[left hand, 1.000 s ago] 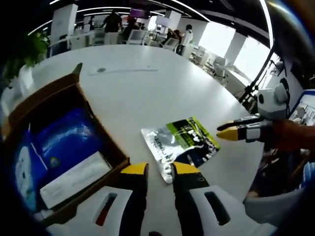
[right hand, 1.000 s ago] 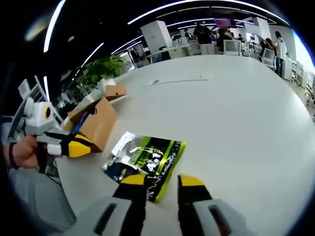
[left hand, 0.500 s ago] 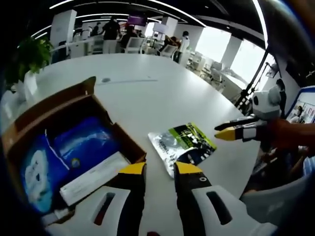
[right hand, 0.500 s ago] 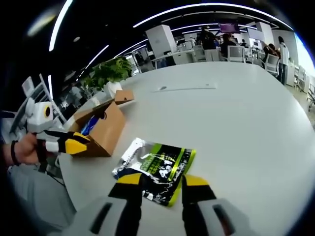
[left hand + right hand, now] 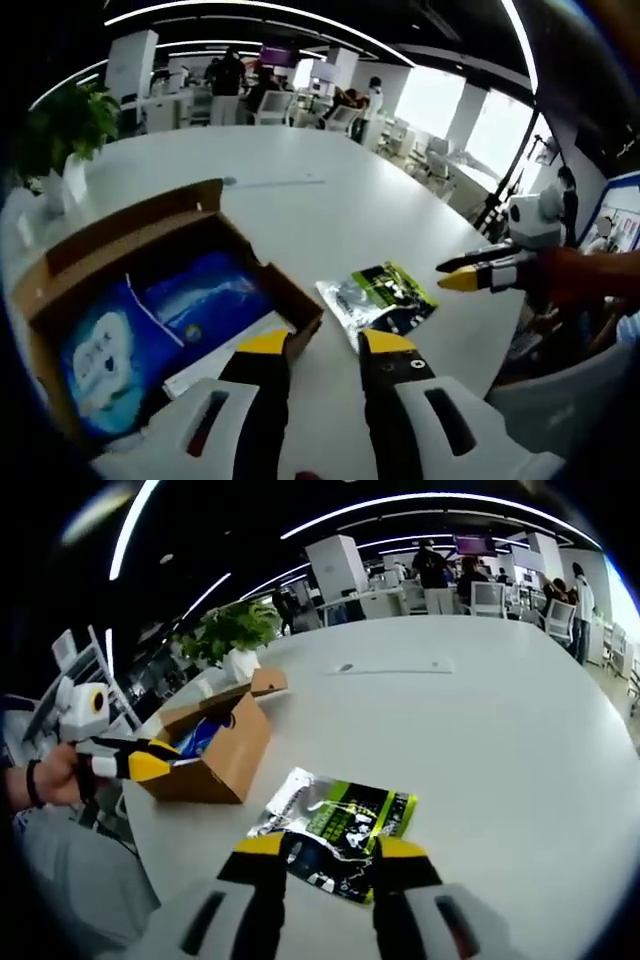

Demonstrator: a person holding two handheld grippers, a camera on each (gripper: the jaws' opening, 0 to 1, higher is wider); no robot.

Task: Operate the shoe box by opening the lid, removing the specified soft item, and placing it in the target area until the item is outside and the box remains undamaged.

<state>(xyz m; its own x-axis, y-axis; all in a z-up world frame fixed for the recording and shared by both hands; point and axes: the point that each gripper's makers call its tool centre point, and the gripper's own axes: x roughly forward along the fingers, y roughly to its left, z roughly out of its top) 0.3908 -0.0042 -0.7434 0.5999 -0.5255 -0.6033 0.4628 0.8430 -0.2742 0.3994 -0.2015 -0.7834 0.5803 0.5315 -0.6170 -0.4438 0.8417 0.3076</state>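
The left gripper [image 5: 315, 342] is empty, its yellow-tipped jaws apart, above the white round table [image 5: 330, 210]. Just left of it stands the open brown cardboard shoe box [image 5: 150, 290], with a blue plastic package [image 5: 150, 325] and a white paper sheet [image 5: 215, 355] inside. The silver and green soft pouch [image 5: 340, 825] lies flat on the table outside the box, beyond the released right gripper [image 5: 325, 847]. A potted green plant [image 5: 235, 630] stands far behind.

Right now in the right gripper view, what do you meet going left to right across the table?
Person's hand → left gripper → open cardboard shoe box → silver-and-green pouch lying flat on the white table. The potted plant sits farther back, above the box.
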